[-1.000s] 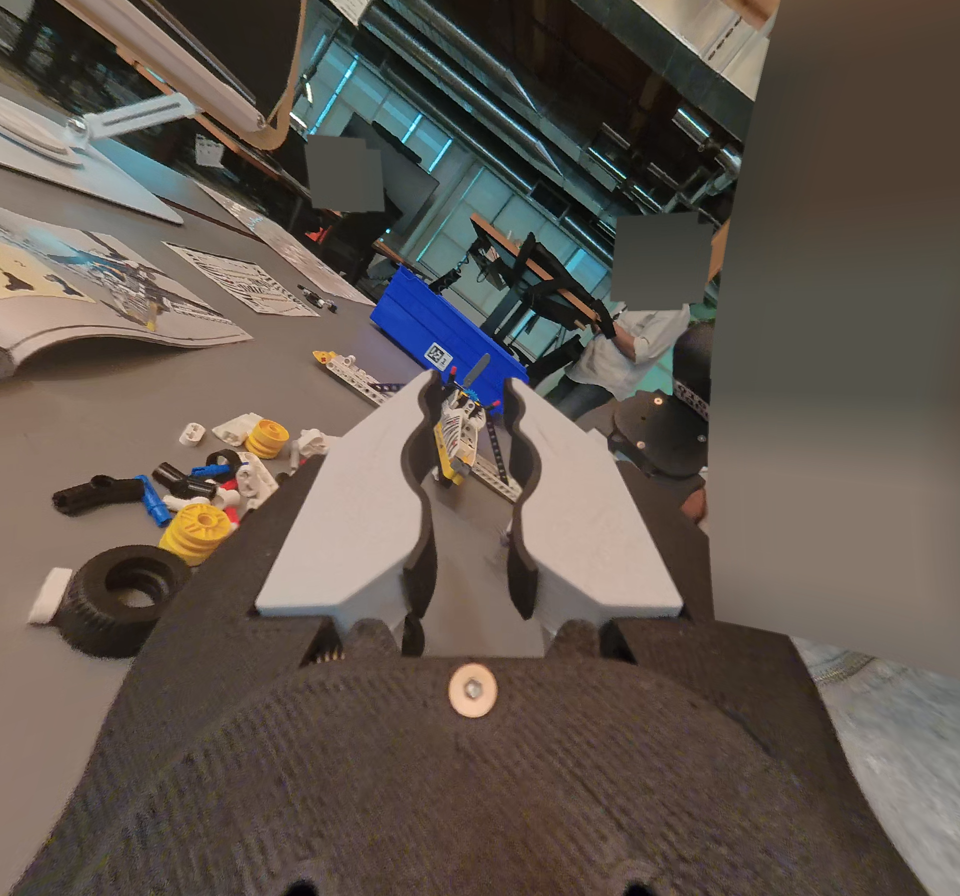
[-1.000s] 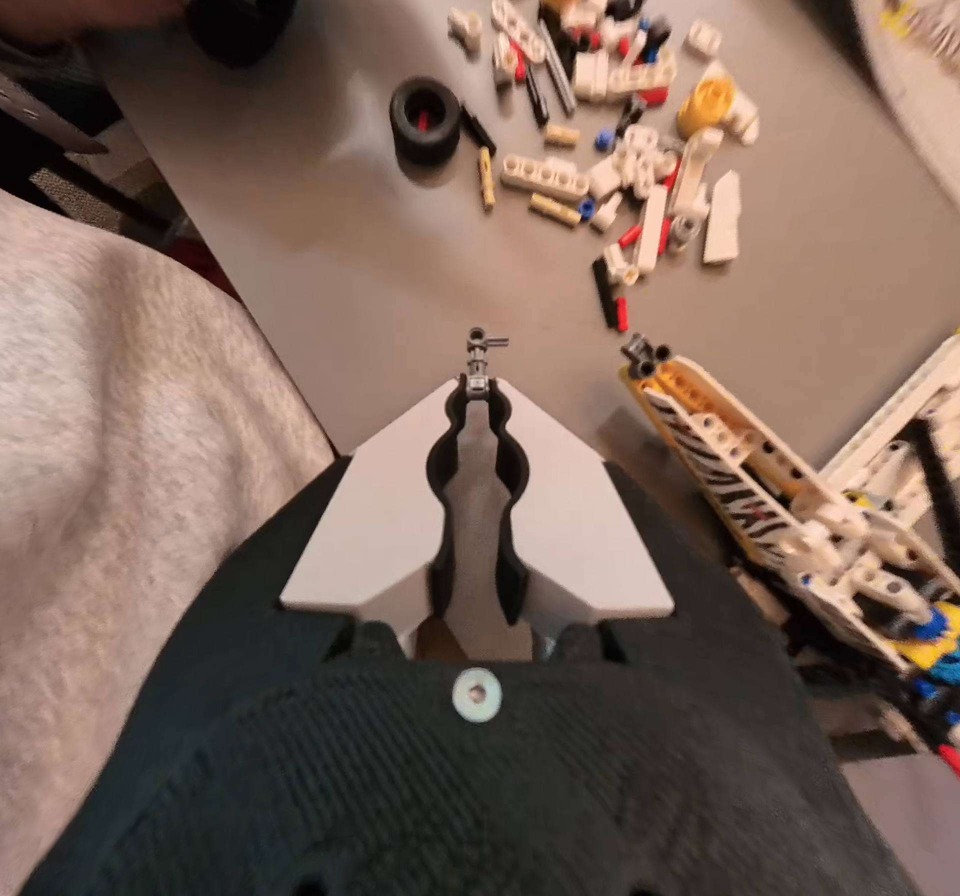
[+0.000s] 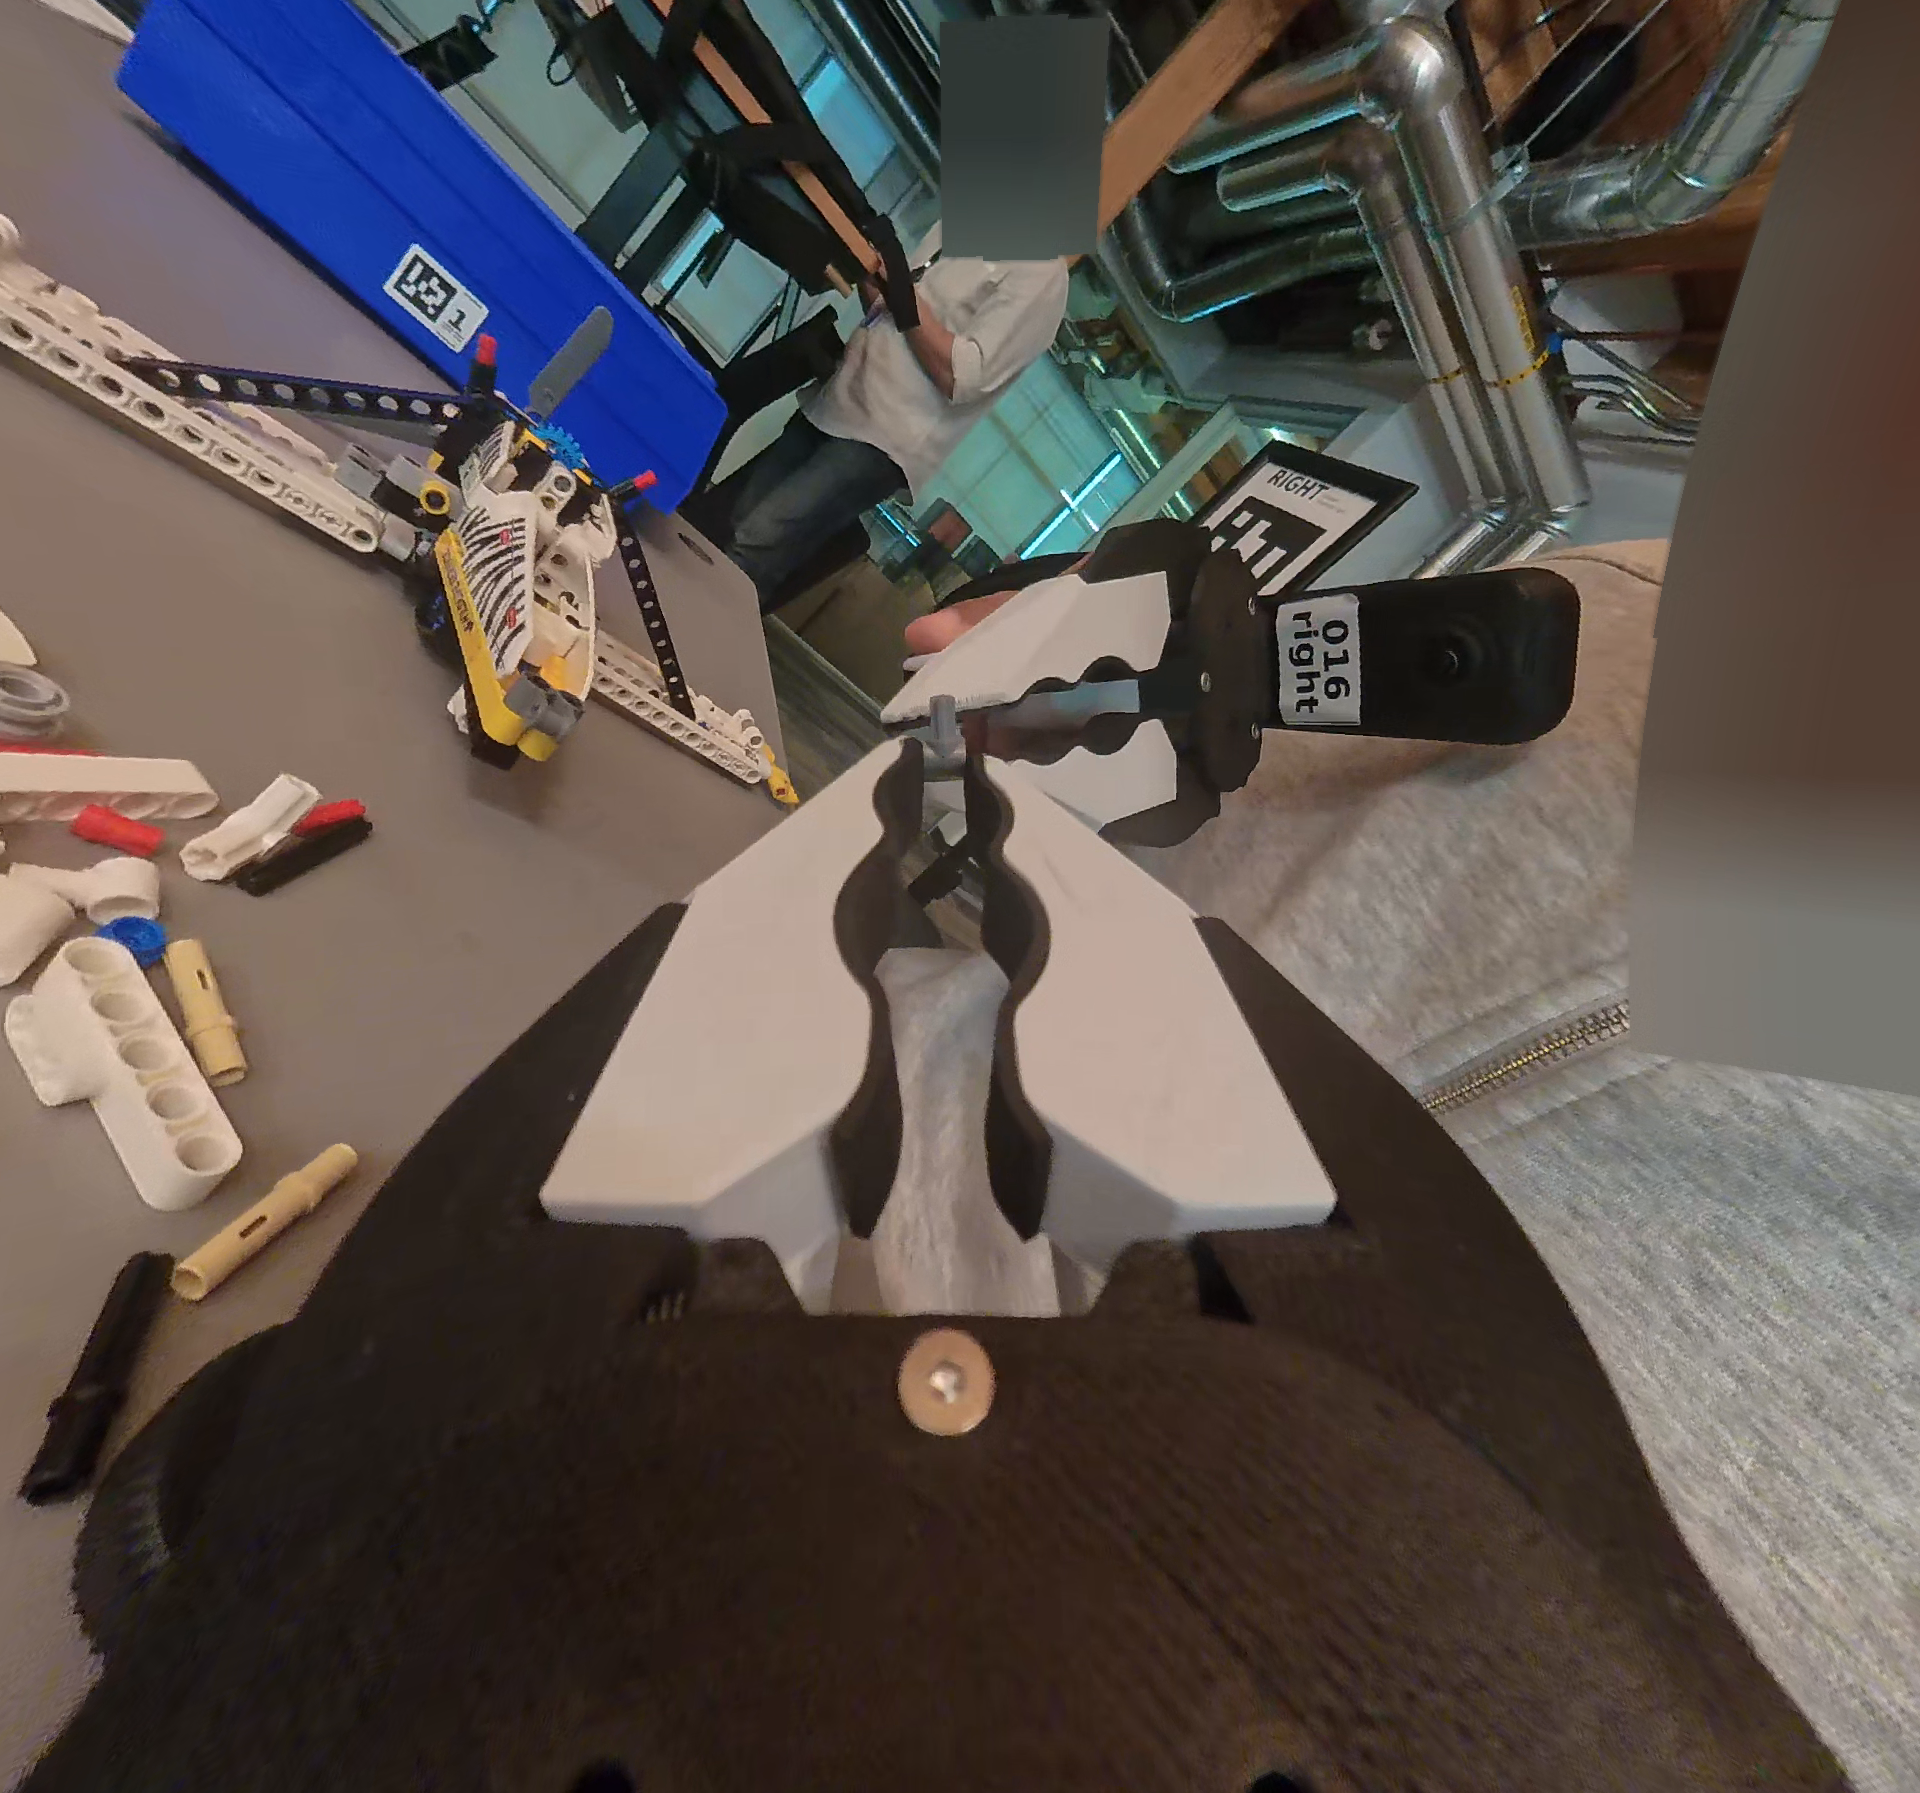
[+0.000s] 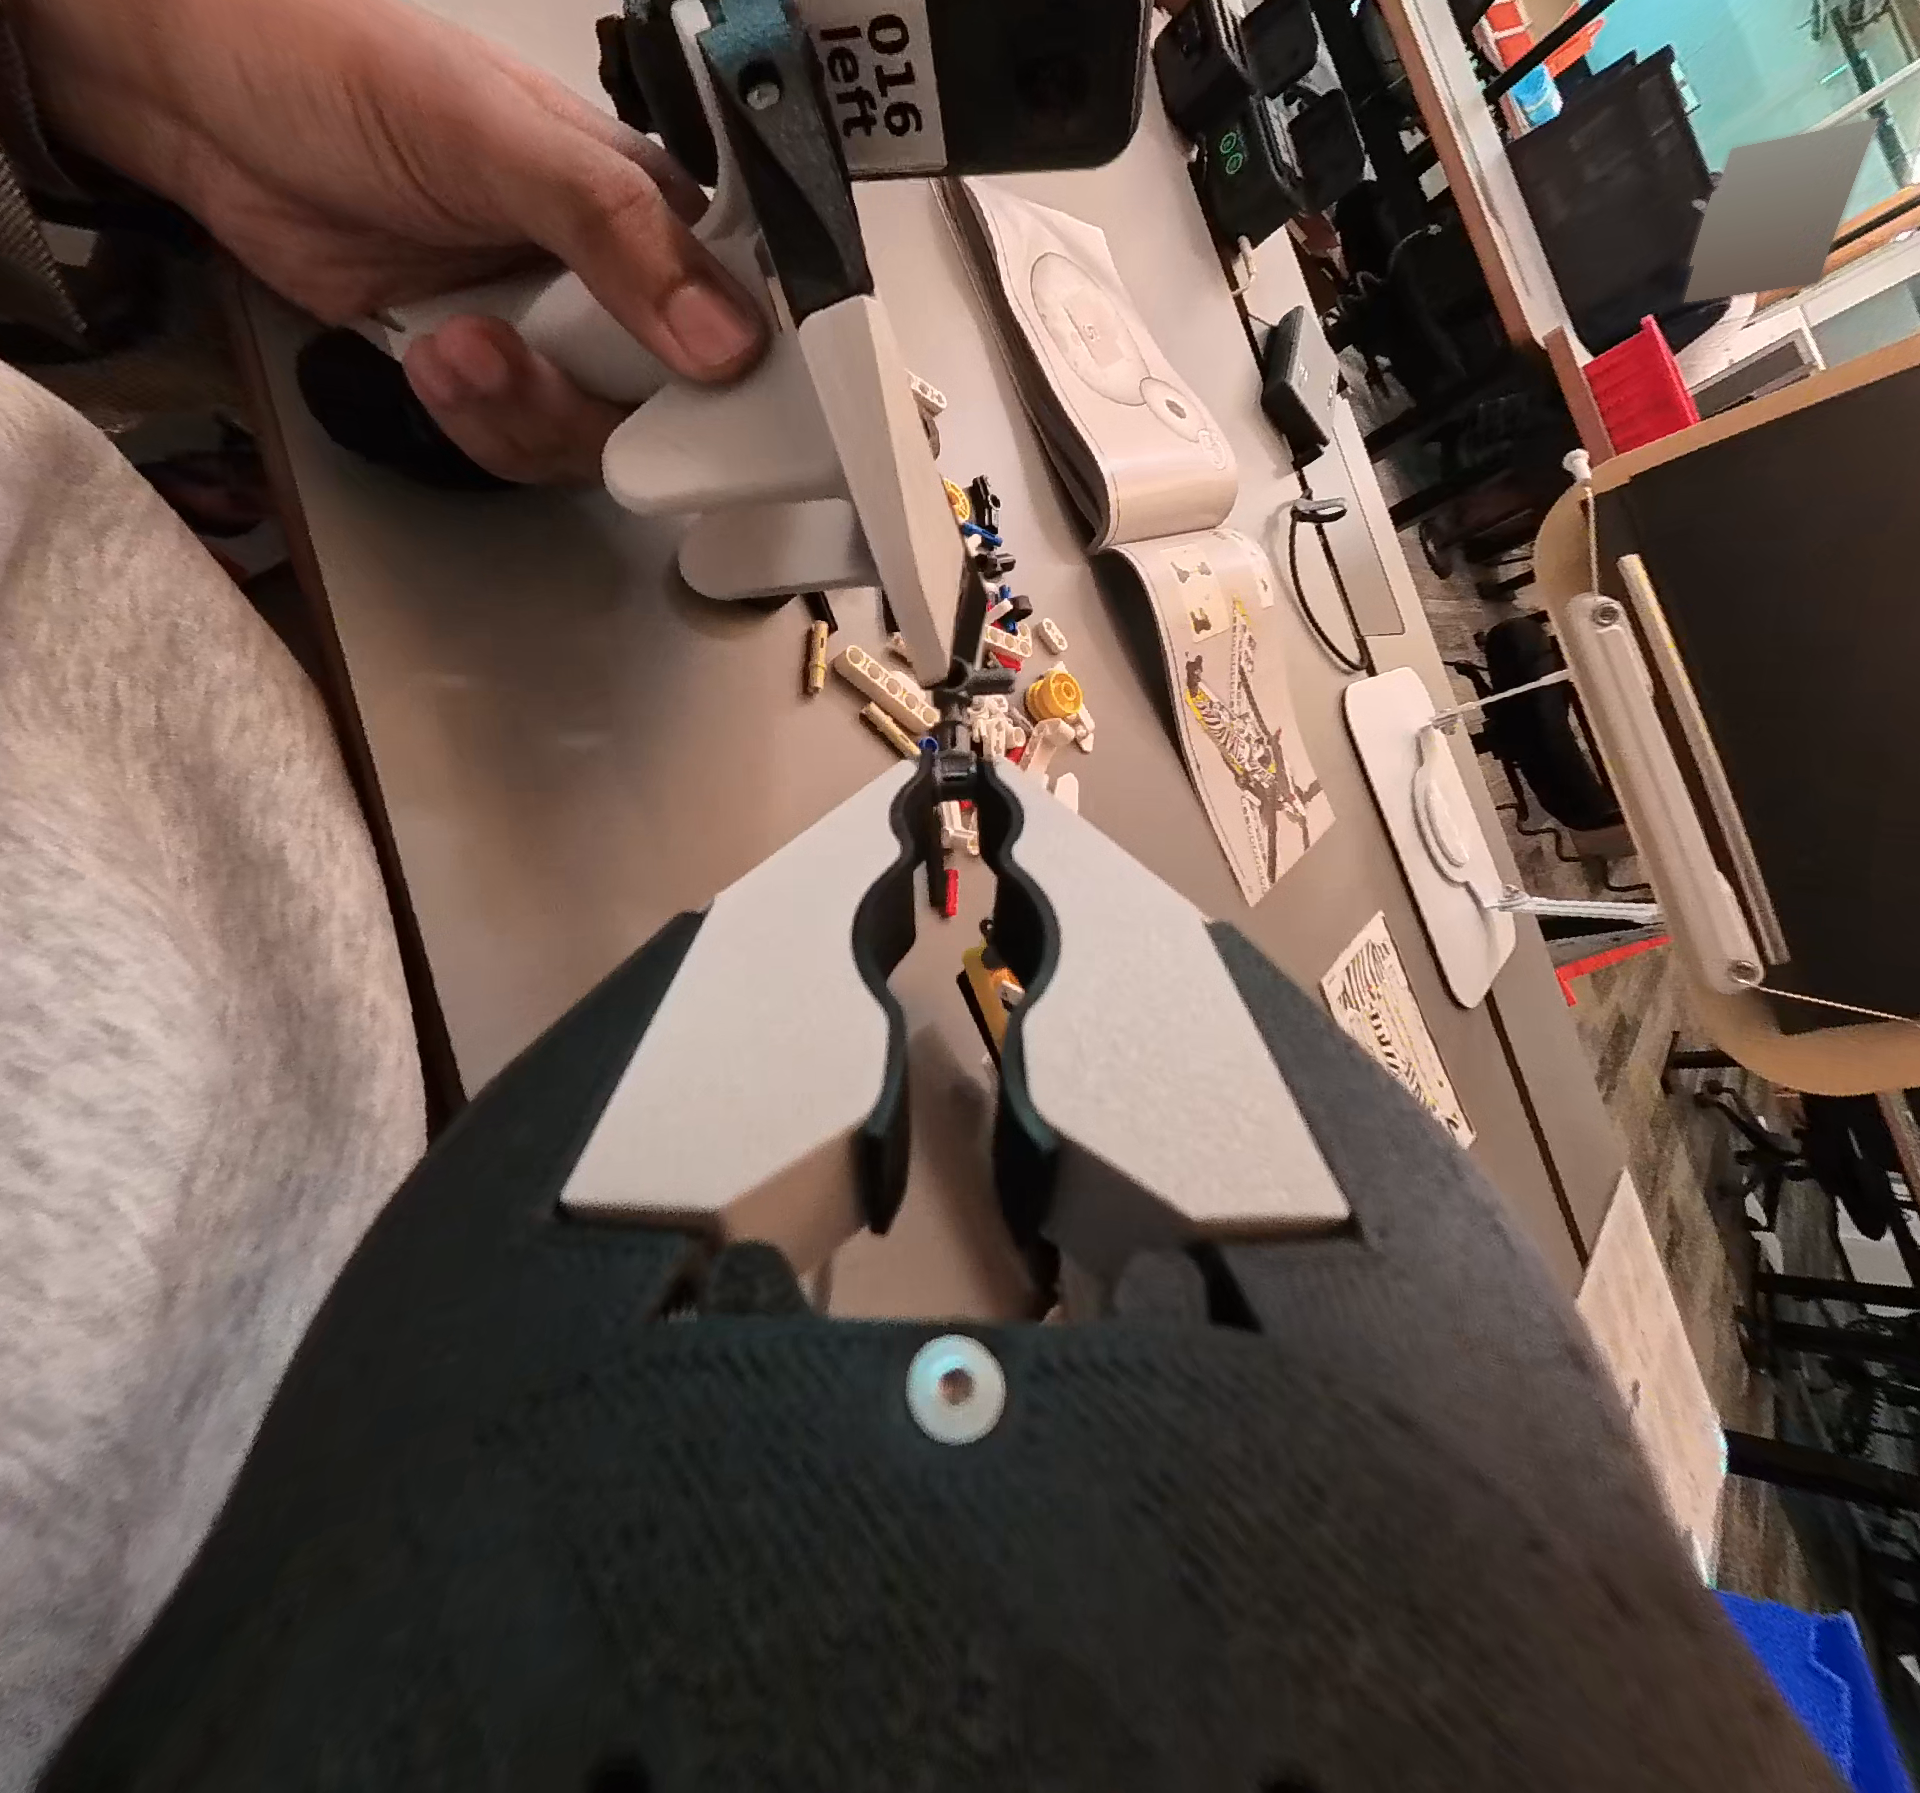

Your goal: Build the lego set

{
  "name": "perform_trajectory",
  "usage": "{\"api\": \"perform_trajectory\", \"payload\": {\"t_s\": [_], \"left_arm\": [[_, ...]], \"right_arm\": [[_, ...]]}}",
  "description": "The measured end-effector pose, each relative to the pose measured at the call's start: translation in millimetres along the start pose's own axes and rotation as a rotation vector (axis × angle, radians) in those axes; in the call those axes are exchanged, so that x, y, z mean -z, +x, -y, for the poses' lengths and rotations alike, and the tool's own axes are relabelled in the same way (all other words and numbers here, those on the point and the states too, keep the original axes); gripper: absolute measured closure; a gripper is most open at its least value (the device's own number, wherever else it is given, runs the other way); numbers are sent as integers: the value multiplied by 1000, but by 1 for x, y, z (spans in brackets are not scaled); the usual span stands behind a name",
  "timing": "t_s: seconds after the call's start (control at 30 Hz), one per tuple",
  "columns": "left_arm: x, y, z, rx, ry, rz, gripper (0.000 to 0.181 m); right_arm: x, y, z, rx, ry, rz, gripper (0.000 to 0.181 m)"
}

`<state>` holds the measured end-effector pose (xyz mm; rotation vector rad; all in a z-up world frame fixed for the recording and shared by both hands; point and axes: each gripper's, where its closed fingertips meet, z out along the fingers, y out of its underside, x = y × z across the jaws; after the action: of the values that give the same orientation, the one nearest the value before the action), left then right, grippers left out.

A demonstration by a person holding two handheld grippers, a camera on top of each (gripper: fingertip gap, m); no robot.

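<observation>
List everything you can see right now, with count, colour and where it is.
Model: one, white, yellow and black, on the table by the bin.
Bin: one, blue, far table edge.
Loose parts: many, white, tan, red, black, spread on the table.
Booklet: one, open, on the table beyond the loose parts.
Table: one, grey.
Grey part: one, small, in the right hand-held gripper's tips.
Black part: one, small, between the left fingers.
Left hand-held gripper: shut on the black part.
Right hand-held gripper: shut on the grey part.
</observation>
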<state>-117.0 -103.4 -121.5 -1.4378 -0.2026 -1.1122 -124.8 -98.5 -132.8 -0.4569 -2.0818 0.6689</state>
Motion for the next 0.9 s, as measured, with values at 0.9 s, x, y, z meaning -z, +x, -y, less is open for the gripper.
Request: {"api": "perform_trajectory", "payload": {"t_s": [0.9], "left_arm": [[-1,-8,-10,103,-70,16,176]], "right_arm": [[-3,-9,-4,64,0,76,176]]}}
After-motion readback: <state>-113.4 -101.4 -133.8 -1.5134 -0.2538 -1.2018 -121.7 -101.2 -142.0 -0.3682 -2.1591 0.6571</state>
